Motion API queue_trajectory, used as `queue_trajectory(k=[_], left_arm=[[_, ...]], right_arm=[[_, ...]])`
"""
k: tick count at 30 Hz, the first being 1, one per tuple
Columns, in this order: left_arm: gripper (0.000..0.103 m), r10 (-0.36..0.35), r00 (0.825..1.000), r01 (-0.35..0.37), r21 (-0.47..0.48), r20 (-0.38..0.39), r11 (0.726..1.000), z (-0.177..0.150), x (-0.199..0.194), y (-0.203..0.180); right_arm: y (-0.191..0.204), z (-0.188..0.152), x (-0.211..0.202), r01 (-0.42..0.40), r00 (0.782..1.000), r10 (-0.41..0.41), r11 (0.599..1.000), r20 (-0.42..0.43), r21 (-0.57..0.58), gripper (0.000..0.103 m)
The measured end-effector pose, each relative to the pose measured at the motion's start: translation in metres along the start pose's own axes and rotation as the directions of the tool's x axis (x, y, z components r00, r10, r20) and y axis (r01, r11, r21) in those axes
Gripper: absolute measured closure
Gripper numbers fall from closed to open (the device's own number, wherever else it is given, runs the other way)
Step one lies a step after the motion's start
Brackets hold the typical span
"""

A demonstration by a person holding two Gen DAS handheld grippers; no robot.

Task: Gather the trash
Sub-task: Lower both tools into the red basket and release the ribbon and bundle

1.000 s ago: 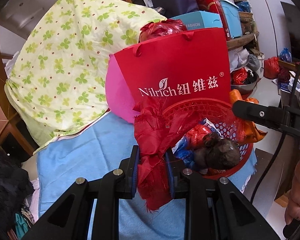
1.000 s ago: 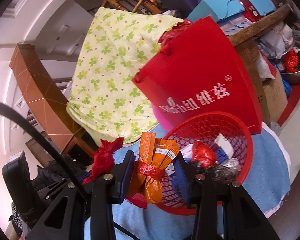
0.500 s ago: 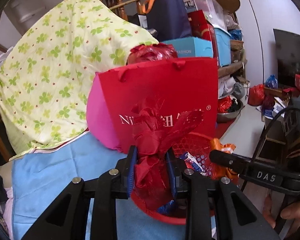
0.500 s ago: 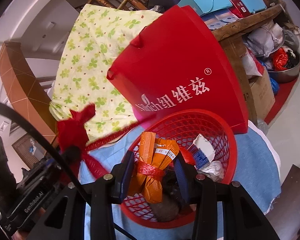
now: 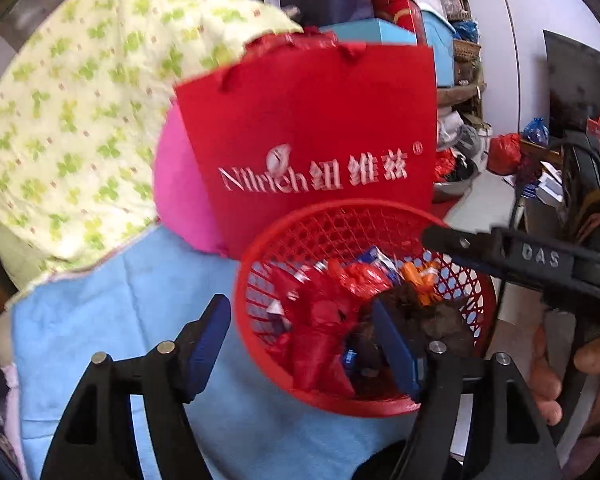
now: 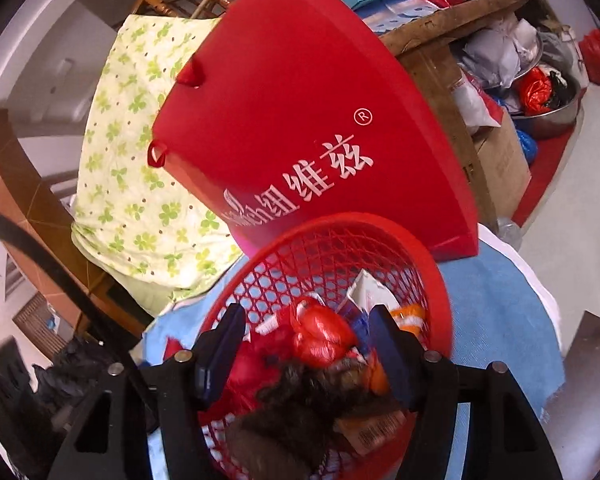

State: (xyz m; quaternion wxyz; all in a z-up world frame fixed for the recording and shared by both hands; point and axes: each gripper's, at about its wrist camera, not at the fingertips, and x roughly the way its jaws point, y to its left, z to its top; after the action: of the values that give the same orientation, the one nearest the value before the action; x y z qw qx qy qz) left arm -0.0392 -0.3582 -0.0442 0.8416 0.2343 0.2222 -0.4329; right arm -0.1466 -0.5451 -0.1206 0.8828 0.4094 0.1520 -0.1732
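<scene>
Left wrist view: left gripper (image 5: 300,330) spread wide, nothing between the blue pads; its left finger over the light blue cloth (image 5: 112,300), its right finger over the red mesh basket (image 5: 260,264). Basket sits on the cloth, holding trash: crumpled red plastic wrapper (image 5: 324,320) near the middle, an orange packet (image 5: 420,276) toward the far right, a dark brown lump (image 5: 440,316) at the near right, blue-and-white scraps between them. Right gripper's black finger (image 5: 500,248) reaches in from the right above the basket's rim. Red Nilrich paper bag (image 5: 316,136) stands just behind the basket, pink side panel showing on its left; green clover-print quilt (image 5: 80,100) heaped farther left. Right wrist view: right gripper (image 6: 306,346) also parted wide and empty, poised directly above the basket (image 6: 436,280), both fingers inside its outline. Below it lie the red wrapper (image 6: 320,334), the brown lump (image 6: 300,400) and a corner of orange packet (image 6: 408,316). Image slightly motion-blurred.
</scene>
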Motion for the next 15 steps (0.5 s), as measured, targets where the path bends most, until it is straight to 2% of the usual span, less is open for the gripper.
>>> queue_trajectory(k=[5,10,15], left_arm=[[0.018,0.009,1.0,-0.008,-0.014,0.029,1.0,0.001,-0.032,0.01],[0.018,0.068,0.997,-0.068,0.001,0.035,0.998,-0.001,-0.06,0.016],[0.017,0.121,0.99,-0.121,-0.002,0.07,0.993,0.0,-0.086,0.021]], right_arm=[[0.013,-0.007,-0.028,0.033,0.999,-0.032,0.998,0.019,-0.054,0.035],[0.045,-0.016,-0.055,0.078,0.997,-0.075,0.983,0.028,-0.164,0.035],[0.085,-0.029,-0.075,0.142,0.99,-0.134,0.945,0.049,-0.294,0.034]])
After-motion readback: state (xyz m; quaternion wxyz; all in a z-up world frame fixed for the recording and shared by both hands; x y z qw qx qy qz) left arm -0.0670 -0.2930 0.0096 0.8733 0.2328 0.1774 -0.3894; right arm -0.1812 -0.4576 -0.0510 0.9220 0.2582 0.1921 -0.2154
